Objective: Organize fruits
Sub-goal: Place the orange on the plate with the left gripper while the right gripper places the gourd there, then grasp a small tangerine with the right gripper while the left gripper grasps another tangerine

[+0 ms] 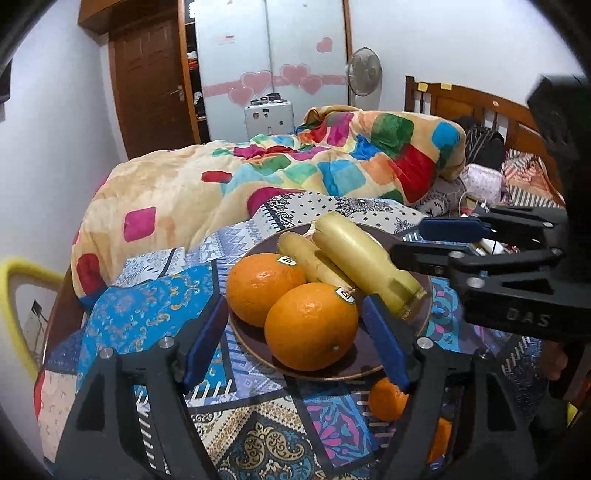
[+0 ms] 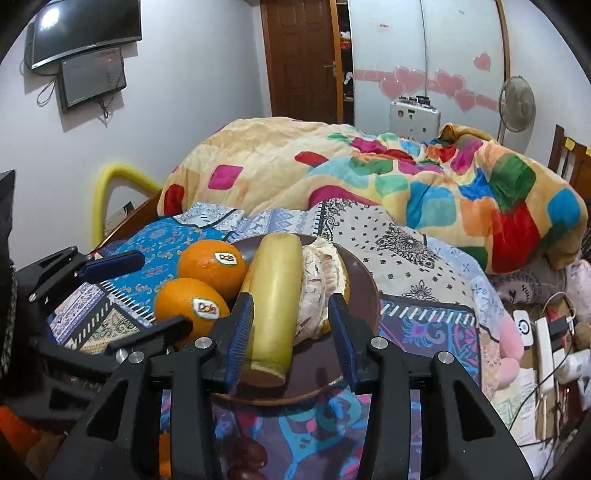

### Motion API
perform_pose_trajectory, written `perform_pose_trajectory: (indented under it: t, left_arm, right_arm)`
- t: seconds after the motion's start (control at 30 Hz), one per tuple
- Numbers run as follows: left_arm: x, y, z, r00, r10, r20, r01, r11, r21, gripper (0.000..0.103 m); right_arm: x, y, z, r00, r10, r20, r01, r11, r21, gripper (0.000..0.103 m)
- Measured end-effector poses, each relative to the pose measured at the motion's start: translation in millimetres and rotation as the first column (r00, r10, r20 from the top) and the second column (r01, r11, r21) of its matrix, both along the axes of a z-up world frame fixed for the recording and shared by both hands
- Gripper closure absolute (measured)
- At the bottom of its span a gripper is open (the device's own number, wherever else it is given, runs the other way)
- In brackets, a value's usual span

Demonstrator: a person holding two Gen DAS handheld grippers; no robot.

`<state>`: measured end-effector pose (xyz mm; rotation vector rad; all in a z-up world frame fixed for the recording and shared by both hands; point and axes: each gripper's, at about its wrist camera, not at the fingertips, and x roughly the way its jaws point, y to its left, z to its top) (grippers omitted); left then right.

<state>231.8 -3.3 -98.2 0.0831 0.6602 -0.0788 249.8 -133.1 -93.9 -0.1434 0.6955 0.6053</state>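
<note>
Here, two glossy round oranges (image 1: pixel 288 306) and a smooth yellow banana (image 2: pixel 273 291) are lying on a dark round plate (image 2: pixel 364 291) (atop the patterned bedspread (image 1: pixel 155 314)); both hand-held grippers, left (image 1: pixel 295 339) and right (image 2: pixel 291 332), are gaping wide, gripping nothing.

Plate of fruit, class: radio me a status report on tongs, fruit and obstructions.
Both tongs open, left tongs and right tongs flanking the plate. Two oranges, yellow fruit plated. Small orange still off-plate.

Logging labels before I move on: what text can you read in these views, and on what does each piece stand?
"Dole": sticker on the far orange.
"Dole": sticker on the near orange.
"DAS": raised letters on the right tool body, left wrist view.
Red print on the wardrobe note: too small to read.
Monitor screen: blurred.
</note>
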Motion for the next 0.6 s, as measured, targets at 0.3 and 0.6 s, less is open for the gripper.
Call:
perform_pose_trajectory:
  t: [0.3, 0.6]
  left_arm:
    - [-27.0, 6.6, 11.9, 1.0, 0.011, 0.0, -0.011, 0.997, -0.08, 0.027]
    - [-71.8, 16.5, 10.6, 0.999, 0.049, 0.002, -0.048, 0.99, -0.133, 0.025]
  right_arm:
    - [-37.2, -9.5, 19.1, 0.999, 0.01, 0.048, -0.01, 1.0, 0.01, 0.064]
    - [-72.9, -7.9, 9.9, 0.999, 0.038, 0.022, -0.038, 0.999, 0.025, 0.064]
